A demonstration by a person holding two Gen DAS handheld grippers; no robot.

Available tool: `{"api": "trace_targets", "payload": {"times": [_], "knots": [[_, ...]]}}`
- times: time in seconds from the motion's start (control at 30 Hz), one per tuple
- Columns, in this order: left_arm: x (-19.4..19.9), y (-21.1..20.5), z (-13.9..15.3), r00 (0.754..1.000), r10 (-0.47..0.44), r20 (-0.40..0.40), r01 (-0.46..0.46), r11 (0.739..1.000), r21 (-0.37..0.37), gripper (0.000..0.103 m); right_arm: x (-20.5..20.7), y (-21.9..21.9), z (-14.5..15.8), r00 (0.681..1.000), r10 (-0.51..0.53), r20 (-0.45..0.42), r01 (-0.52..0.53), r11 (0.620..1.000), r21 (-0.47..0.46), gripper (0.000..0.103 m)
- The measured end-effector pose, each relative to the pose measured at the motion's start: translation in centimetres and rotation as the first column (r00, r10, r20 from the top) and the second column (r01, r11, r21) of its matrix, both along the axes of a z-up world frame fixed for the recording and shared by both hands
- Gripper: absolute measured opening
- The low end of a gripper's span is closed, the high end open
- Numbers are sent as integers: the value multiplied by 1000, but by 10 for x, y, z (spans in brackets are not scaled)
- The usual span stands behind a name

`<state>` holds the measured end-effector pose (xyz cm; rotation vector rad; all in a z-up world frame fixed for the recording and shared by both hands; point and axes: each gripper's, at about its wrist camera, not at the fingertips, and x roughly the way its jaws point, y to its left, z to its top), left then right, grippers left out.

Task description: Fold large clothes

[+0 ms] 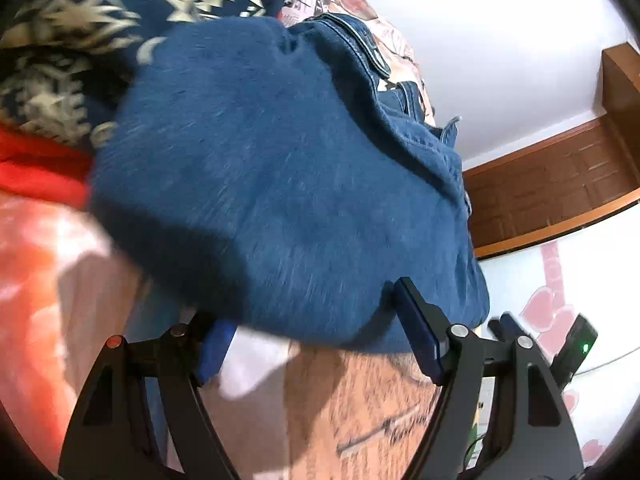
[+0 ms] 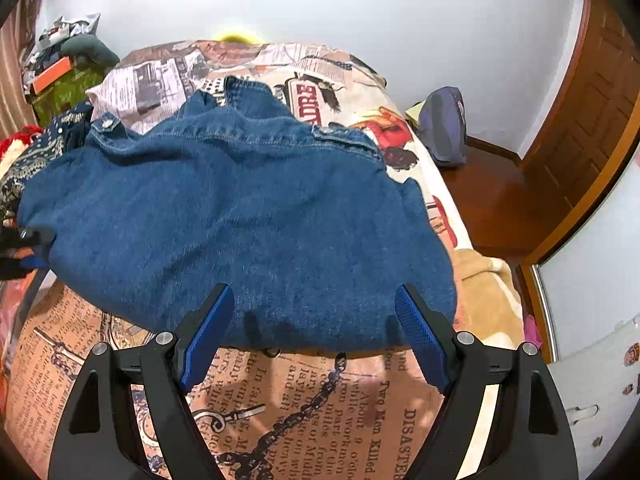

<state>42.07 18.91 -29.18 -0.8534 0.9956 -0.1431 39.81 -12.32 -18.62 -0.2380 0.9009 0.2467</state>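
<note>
Since both grippers sit spread at the near hem with nothing pinched, this reads as a reset between folds. One bed, newsprint-patterned cover, fills the lower and centre frame of the right wrist view. One denim jacket lies on it mid-frame, already doubled over by the look of it, collar toward the upper centre. One patterned navy garment sits upper left of the left wrist view, one red item below it. Left gripper open, hem draped over it; blurred. Right gripper open, fingers straddling the hem. Next move likely needs both closing on the hem corners, then lifting evenly.
</note>
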Motion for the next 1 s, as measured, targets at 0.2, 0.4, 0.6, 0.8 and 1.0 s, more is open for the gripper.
{"api": "trace_targets", "payload": {"times": [0.2,0.4,0.6,0.8,1.0], "knots": [[19,10,-7,991,130,22,-131,990,49,64,-3,5,-5,999,5,-36,-5,1000,-1,80],[19,7,7,971,240,7,-240,965,102,43,-13,13,3,999,25,-34,-26,999,-20,80],[12,-23,93,968,61,242,-108,976,187,25,-21,24,24,996,91,-11,-91,996,11,80],[-8,-40,169,908,-5,419,-96,971,220,23,-14,49,54,995,103,-2,-102,989,105,80],[-45,-23,204,865,-14,501,-150,947,285,23,-5,94,53,985,158,-73,-134,958,255,80]]}}
